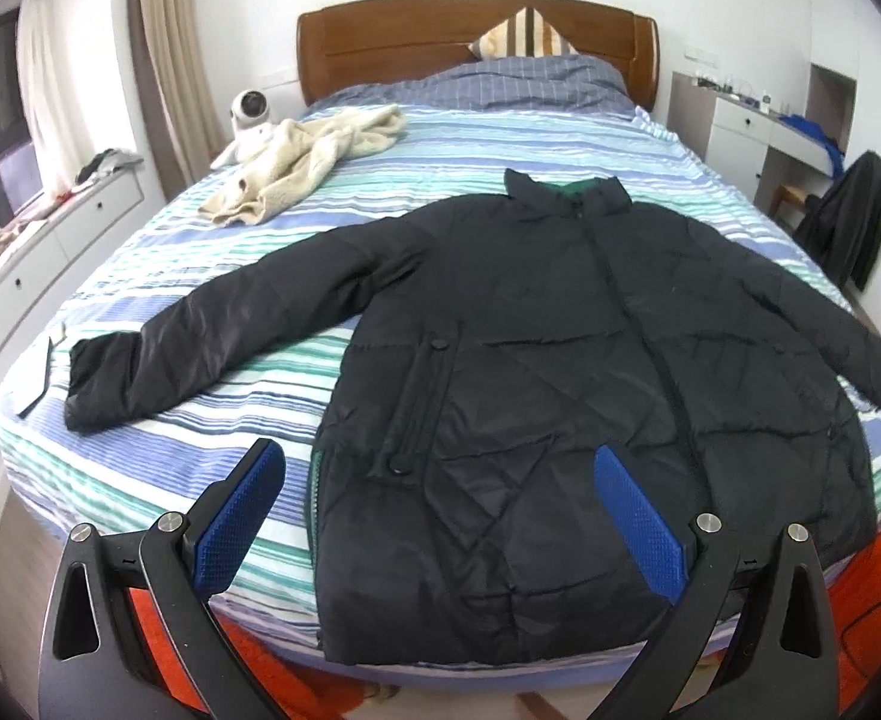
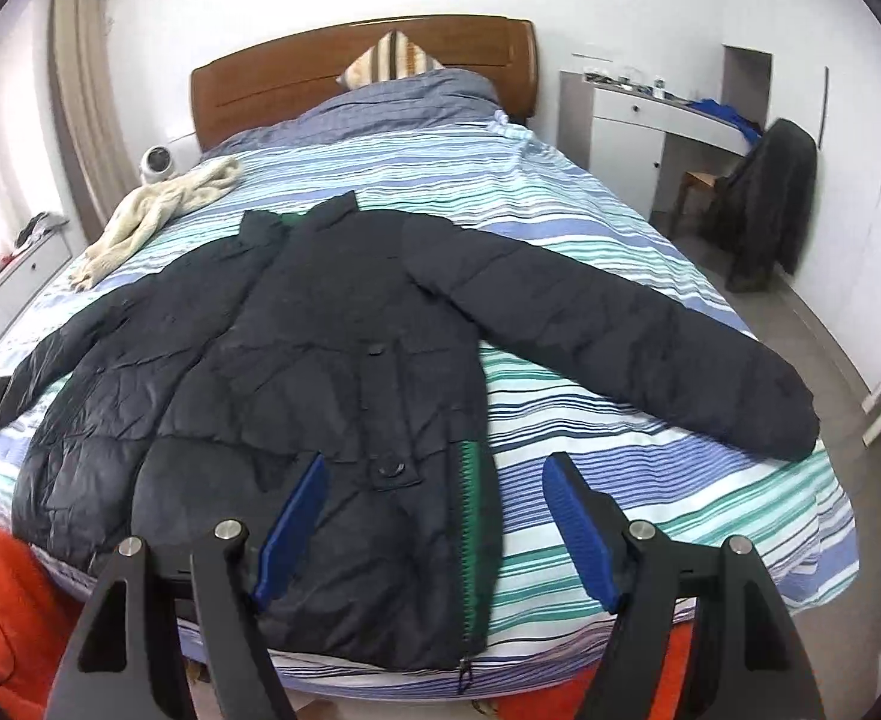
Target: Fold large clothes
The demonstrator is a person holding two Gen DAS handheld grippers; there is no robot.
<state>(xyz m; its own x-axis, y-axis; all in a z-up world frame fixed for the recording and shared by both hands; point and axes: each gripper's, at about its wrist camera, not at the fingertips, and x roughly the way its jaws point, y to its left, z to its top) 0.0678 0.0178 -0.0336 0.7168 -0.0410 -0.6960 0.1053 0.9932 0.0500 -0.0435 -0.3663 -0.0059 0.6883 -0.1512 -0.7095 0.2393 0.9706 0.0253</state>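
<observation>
A black quilted puffer jacket lies flat, front up and zipped, on the striped bed, with both sleeves spread out to the sides and the hem at the foot edge. It also shows in the right wrist view. My left gripper is open and empty, hovering over the jacket's lower left hem corner. My right gripper is open and empty, hovering over the lower right hem with its green side strip.
A cream fleece garment lies at the bed's far left, next to a small white fan. A wooden headboard and pillow are at the back. A white desk and chair with a dark coat stand at the right. Orange fabric lies below the foot edge.
</observation>
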